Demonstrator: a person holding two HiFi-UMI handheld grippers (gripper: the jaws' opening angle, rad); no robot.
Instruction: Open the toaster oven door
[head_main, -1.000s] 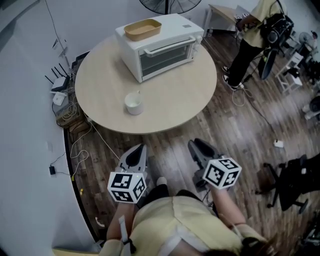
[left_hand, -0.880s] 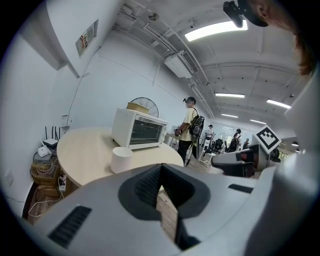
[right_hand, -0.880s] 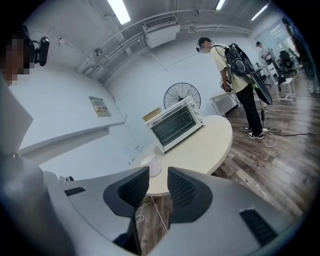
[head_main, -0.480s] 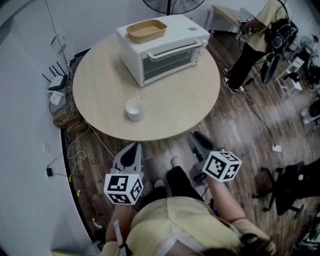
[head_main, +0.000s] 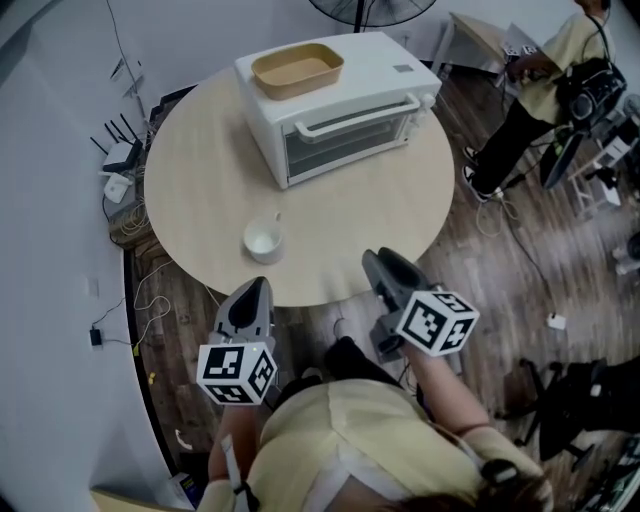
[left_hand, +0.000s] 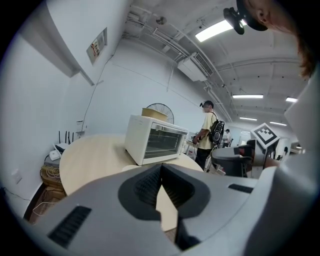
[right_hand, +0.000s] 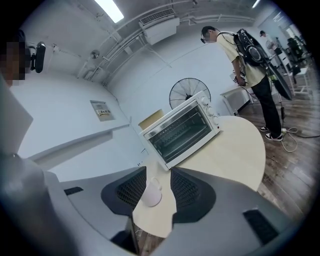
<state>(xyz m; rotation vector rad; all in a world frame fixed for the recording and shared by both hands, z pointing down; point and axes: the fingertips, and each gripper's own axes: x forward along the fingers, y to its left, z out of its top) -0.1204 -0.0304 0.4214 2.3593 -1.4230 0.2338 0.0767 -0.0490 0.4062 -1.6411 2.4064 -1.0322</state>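
A white toaster oven (head_main: 340, 105) stands at the far side of the round table (head_main: 200, 170), its glass door shut and the bar handle (head_main: 362, 113) along the door's top. A tan tray (head_main: 297, 70) lies on its roof. My left gripper (head_main: 254, 287) is shut and empty, just short of the table's near edge. My right gripper (head_main: 378, 262) reaches over that edge, its jaws opening with nothing between them. In the right gripper view the oven (right_hand: 182, 131) and a white cup (right_hand: 151, 192) show beyond the right gripper (right_hand: 157, 175). The left gripper (left_hand: 160, 170) points at the oven (left_hand: 155, 142).
A white cup (head_main: 263, 240) sits on the table's near part. A person (head_main: 545, 90) stands beyond the table at the right, next to a fan (head_main: 370, 10). Routers and cables (head_main: 125, 170) lie on the floor at left. A dark office chair (head_main: 580, 400) is at lower right.
Both grippers have come forward toward the table. The right one now reaches over its near edge, and the left one is just short of it.
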